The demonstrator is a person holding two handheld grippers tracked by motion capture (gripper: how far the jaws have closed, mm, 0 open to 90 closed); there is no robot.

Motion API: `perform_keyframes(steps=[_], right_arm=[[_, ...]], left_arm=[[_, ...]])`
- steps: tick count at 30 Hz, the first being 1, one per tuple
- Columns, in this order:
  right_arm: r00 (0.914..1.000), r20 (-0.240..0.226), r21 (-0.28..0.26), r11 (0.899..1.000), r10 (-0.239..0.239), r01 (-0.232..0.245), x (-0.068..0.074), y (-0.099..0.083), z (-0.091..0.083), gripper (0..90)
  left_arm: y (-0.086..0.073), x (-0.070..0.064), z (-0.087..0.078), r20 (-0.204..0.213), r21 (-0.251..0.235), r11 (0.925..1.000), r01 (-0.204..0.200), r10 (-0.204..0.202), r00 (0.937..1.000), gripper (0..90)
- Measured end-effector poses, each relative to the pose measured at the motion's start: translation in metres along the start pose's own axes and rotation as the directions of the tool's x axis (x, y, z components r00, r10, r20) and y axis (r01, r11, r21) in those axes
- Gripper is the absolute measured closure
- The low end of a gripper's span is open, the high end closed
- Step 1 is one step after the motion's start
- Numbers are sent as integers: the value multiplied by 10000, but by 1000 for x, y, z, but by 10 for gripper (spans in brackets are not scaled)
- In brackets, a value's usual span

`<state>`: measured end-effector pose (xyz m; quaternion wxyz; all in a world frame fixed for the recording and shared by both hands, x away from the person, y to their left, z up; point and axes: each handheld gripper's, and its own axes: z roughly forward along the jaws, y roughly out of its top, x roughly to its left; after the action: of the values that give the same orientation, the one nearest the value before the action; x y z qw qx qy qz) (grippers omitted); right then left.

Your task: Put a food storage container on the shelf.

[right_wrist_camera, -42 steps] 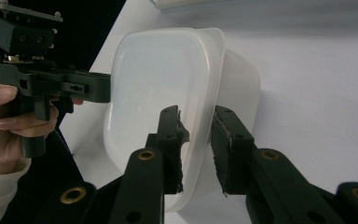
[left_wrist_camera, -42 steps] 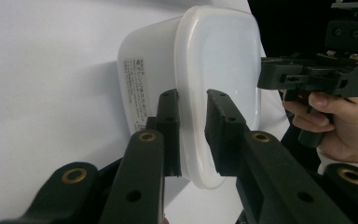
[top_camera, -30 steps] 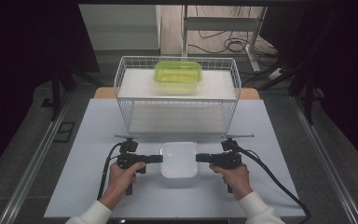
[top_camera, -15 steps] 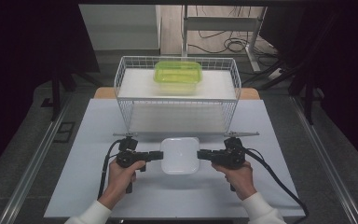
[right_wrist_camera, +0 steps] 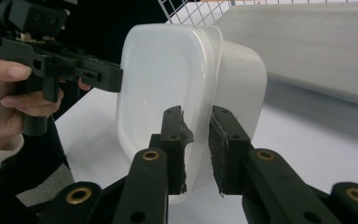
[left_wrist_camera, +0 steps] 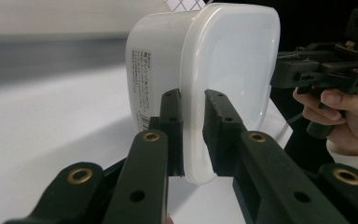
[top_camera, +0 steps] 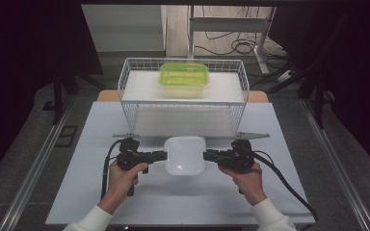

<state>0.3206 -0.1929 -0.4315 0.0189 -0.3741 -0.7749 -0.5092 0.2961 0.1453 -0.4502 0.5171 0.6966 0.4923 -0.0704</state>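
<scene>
A white lidded plastic container (top_camera: pixel 185 155) hangs between my two grippers, a little above the white tabletop (top_camera: pixel 183 204). My left gripper (top_camera: pixel 163 155) is shut on the lid rim at its left side, and my right gripper (top_camera: pixel 206 155) is shut on the rim at its right side. In the left gripper view the jaws (left_wrist_camera: pixel 192 100) pinch the rim of the container (left_wrist_camera: pixel 223 60), which carries a printed label on its wall. The right gripper view shows its jaws (right_wrist_camera: pixel 196 116) clamped on the opposite rim of the container (right_wrist_camera: pixel 168 84).
A white wire basket (top_camera: pixel 125 91) stands just behind the container, with a green lidded box (top_camera: pixel 183 79) inside at the back. Cables trail from both grippers toward the near table edge. Dark floor and rails flank the table.
Both grippers have carried the white container a little up and away from the person, toward the wire basket. The grip on both rims is unchanged.
</scene>
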Motion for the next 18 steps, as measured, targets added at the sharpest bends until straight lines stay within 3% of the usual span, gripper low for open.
perform_keyframes(steps=[8,18], right_arm=[[9995,-65,-287,9991,-305,303,2,10,-1,751],[9993,-93,-634,9974,-349,342,2,25,-8,751]], left_arm=[[10,-6,-7,-65,-203,9992,-335,334,9994,784],[28,-12,-12,131,-434,9975,-550,556,9984,786]])
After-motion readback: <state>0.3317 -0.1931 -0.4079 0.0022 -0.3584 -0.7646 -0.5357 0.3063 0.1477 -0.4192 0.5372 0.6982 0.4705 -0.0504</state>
